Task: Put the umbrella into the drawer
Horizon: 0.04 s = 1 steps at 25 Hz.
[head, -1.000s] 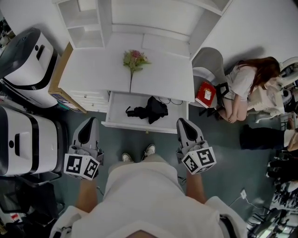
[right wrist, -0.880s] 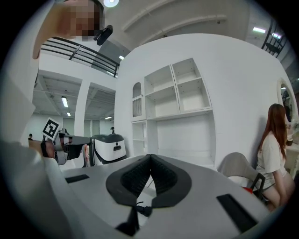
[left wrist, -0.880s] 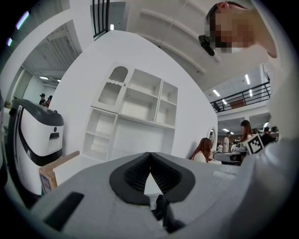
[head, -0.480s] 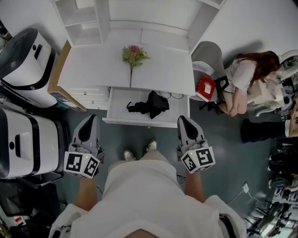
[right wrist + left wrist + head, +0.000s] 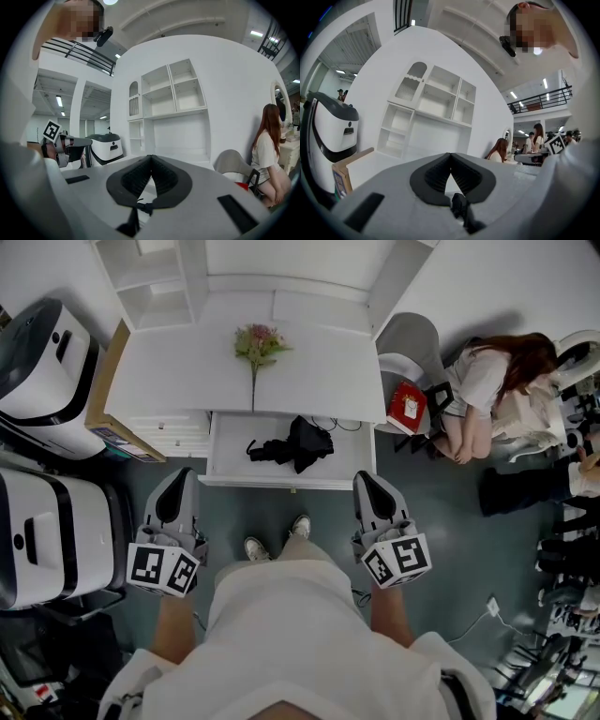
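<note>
In the open drawer (image 5: 228, 454) below the desk's (image 5: 169, 381) front edge lies the black umbrella (image 5: 295, 443), folded and crumpled, about midway along it. Near the middle of the desk lies a bunch of flowers (image 5: 254, 343), its stem pointing toward the front edge. Both claws hang out in front of the drawer, apart from it. The left claw (image 5: 176, 476) has its jaws pressed together on nothing, and the right claw (image 5: 367, 480) is likewise closed and empty.

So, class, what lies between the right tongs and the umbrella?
In the head view, only the front rim of the open drawer and its bare bottom separate the right tongs from the umbrella.
</note>
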Available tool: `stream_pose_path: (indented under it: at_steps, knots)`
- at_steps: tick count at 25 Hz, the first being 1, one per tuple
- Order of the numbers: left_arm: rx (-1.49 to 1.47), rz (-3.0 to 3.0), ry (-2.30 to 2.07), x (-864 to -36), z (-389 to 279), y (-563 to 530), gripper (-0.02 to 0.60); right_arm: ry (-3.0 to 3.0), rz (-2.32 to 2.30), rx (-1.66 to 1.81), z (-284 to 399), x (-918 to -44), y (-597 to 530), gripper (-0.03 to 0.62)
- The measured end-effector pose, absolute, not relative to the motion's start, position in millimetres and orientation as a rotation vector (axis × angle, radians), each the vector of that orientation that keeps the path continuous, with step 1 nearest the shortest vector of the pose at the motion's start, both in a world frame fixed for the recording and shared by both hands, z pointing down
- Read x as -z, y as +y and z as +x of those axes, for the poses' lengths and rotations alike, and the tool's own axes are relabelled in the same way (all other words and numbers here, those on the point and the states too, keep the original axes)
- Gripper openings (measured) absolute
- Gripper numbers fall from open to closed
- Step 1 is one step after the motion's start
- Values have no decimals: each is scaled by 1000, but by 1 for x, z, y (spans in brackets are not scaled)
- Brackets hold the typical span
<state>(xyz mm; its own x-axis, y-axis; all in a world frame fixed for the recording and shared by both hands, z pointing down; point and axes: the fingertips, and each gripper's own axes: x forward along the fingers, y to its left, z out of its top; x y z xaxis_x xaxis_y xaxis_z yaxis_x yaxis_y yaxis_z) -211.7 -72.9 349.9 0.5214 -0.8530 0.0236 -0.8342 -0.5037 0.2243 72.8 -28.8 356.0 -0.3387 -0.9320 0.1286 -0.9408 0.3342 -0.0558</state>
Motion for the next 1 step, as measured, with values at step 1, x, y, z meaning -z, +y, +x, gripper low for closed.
stream_pose_path:
  at_steps: [1]
  knots:
    - [133, 2552, -1434, -351, -211, -74, 14, -2504, 1761, -184, 73, -357, -29, 2]
